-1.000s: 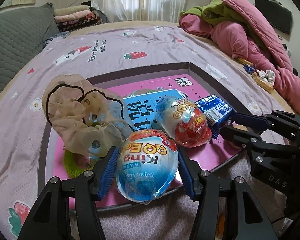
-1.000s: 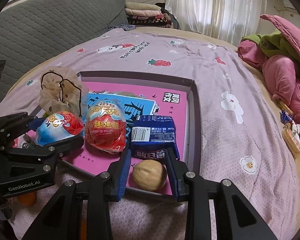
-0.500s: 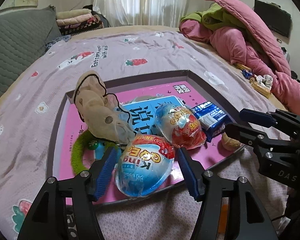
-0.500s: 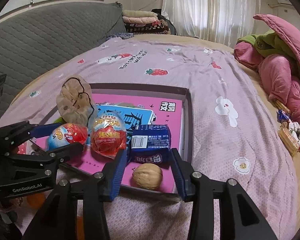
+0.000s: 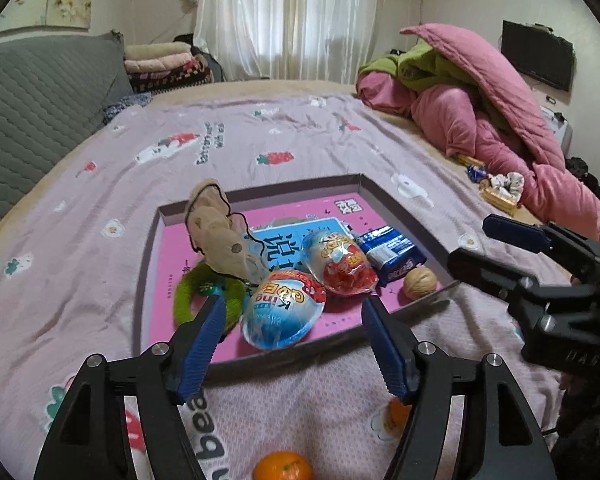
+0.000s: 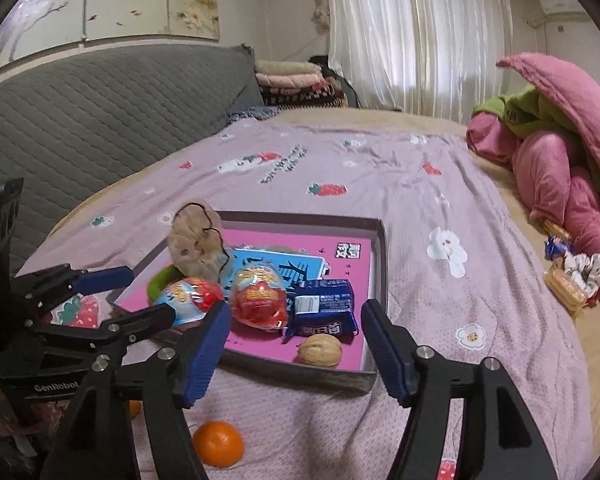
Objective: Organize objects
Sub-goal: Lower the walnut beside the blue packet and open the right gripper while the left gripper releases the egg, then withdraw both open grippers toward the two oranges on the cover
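Observation:
A shallow box (image 5: 404,216) with a pink bottom lies on the bed. In it are a blue-and-white toy egg (image 5: 282,310), a red toy egg (image 5: 340,262), a blue snack packet (image 5: 392,250), a walnut (image 5: 420,280), a beige stocking (image 5: 216,236) and a green ring (image 5: 190,294). My left gripper (image 5: 292,340) is open and empty, just in front of the blue egg. My right gripper (image 6: 294,350) is open and empty, in front of the walnut (image 6: 320,350) and above the box's near wall (image 6: 292,374).
An orange (image 6: 218,444) lies on the sheet below the box; it also shows in the left wrist view (image 5: 282,466). Small snacks (image 6: 568,276) lie at the right by a pink quilt (image 6: 560,152). A grey headboard (image 6: 100,112) stands at the left.
Both grippers have opened and pulled back from the box. The left one let go of the blue egg, the right one of the walnut; both now lie in the box.

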{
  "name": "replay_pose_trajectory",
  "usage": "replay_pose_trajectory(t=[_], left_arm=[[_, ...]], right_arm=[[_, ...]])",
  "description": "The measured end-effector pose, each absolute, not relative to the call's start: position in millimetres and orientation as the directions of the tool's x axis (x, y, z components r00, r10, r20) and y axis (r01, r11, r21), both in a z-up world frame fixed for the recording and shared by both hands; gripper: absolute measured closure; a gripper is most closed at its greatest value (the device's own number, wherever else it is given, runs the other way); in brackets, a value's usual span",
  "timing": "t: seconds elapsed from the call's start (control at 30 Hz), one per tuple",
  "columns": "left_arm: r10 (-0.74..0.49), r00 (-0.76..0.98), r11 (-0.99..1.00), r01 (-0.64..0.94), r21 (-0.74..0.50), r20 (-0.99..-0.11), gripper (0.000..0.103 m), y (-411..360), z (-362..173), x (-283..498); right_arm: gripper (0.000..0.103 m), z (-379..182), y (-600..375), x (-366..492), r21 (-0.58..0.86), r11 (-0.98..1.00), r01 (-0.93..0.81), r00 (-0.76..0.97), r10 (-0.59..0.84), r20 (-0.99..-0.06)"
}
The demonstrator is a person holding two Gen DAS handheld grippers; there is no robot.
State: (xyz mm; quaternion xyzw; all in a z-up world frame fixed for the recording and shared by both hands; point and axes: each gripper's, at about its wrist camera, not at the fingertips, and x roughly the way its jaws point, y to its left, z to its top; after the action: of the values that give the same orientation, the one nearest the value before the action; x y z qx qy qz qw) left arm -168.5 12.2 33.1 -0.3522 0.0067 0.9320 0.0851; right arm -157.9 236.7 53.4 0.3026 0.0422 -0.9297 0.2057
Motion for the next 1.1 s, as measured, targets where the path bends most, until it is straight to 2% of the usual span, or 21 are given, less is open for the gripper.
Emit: replay_pose_trajectory(t=[0.27,0.57,1.1], left_arm=[[0.138,-0.767,-0.990,-0.129,-0.060,-0.626,0.030,-1.6,44.2,-130.3],[0.092,-0.740,-0.995,-0.086,-0.043,-0.667,0.029,-18.0,24.7,-107.9],[0.061,-0.641,-0.994,-0.105,0.008,-0.765,0.029,-11.6,-26.5,-94.4]], right_arm=[[0.030,50.2,215.0,-119.0,-0.062,-0.891,0.450,-0.760,-0.346,-0.550],[0.029,34.8,214.3,-98.8,-0.057,-0.881,0.470,-0.728,-0.350,-0.589],[0.029,2.9,205.9,-94.0,-0.079,-0.868,0.490,-0.669,-0.317,-0.672]])
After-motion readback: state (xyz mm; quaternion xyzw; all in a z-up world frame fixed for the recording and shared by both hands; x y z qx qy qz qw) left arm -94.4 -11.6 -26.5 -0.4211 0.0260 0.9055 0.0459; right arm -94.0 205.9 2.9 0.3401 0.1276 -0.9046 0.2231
